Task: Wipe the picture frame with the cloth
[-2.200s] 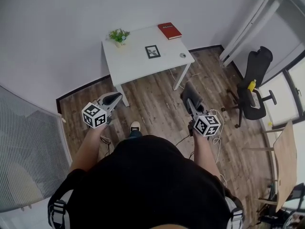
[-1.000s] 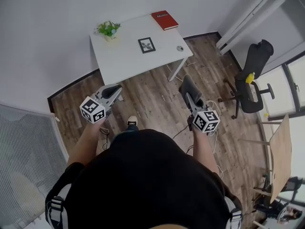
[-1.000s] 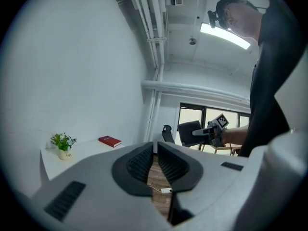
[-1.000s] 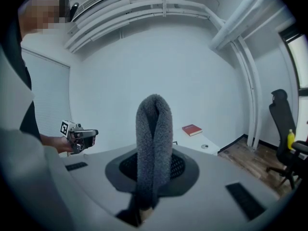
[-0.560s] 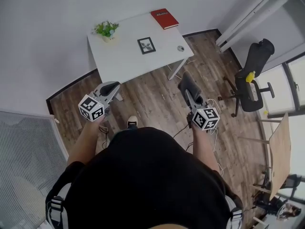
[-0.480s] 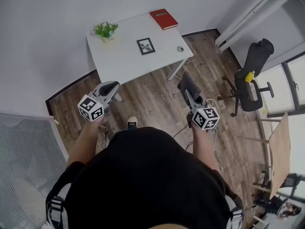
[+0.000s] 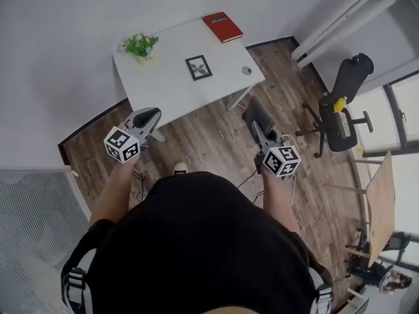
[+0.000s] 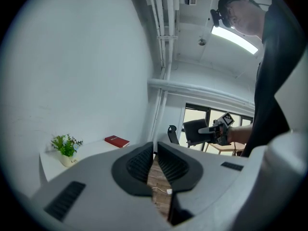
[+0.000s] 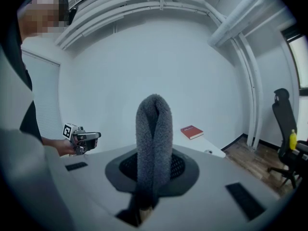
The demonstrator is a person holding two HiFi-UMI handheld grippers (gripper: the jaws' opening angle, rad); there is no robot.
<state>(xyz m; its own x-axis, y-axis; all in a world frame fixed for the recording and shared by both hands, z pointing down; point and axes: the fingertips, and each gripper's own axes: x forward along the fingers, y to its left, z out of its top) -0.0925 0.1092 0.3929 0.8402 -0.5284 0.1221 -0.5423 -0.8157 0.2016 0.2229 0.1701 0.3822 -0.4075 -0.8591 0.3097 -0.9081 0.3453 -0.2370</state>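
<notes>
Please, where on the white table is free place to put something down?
Widest bare patch: the table front left, between plant and picture frame. The right end is crowded: red book, frame, small round object.

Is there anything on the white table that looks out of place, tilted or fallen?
Nothing stands out. On the table, the picture frame lies flat, the red book sits at a far corner, the potted plant stands upright, and nothing looks spilled or broken.
</notes>
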